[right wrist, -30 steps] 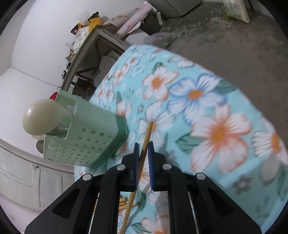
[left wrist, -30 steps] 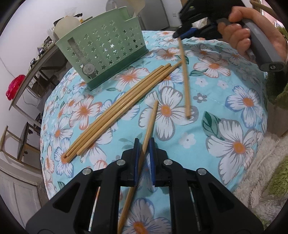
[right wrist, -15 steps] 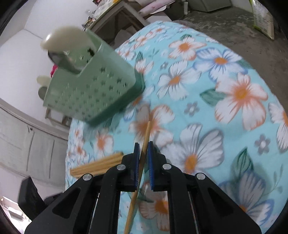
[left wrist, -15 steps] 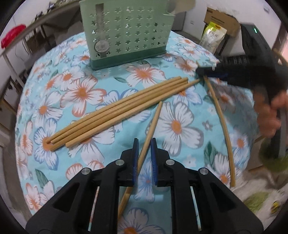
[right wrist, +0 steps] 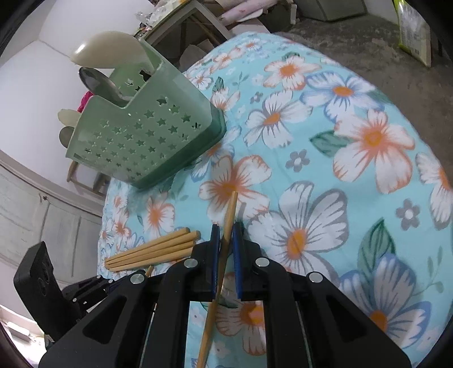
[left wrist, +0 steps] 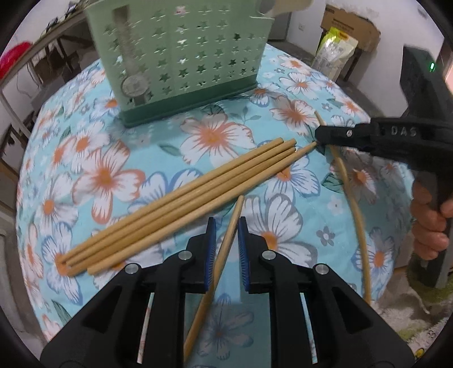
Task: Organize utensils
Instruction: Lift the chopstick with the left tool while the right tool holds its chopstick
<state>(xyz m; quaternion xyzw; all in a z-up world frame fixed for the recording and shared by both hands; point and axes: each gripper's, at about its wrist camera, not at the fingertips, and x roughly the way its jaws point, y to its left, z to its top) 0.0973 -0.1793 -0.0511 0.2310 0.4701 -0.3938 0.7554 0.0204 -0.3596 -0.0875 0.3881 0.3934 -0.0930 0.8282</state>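
Observation:
A green star-holed utensil basket (left wrist: 181,56) stands at the far side of the round table; it also shows in the right wrist view (right wrist: 147,136), holding spoons (right wrist: 107,53). Several bamboo chopsticks (left wrist: 181,206) lie bundled on the floral cloth, also visible in the right wrist view (right wrist: 150,252). My left gripper (left wrist: 226,226) is shut on one chopstick (left wrist: 223,249) just in front of the bundle. My right gripper (right wrist: 225,232) is shut on another chopstick (right wrist: 229,215), held low over the cloth to the right of the bundle; from the left wrist view that chopstick (left wrist: 354,203) curves along the table's right side.
The floral cloth (right wrist: 339,141) covers the round table, which drops off at its right edge (left wrist: 390,254). A snack bag (left wrist: 337,51) and a cardboard box (left wrist: 351,25) sit on the floor beyond. Cabinets (right wrist: 42,215) stand at the left.
My left gripper has moved closer to the basket and the bundle with its chopstick. My right gripper has come down lower over the cloth, still holding its chopstick.

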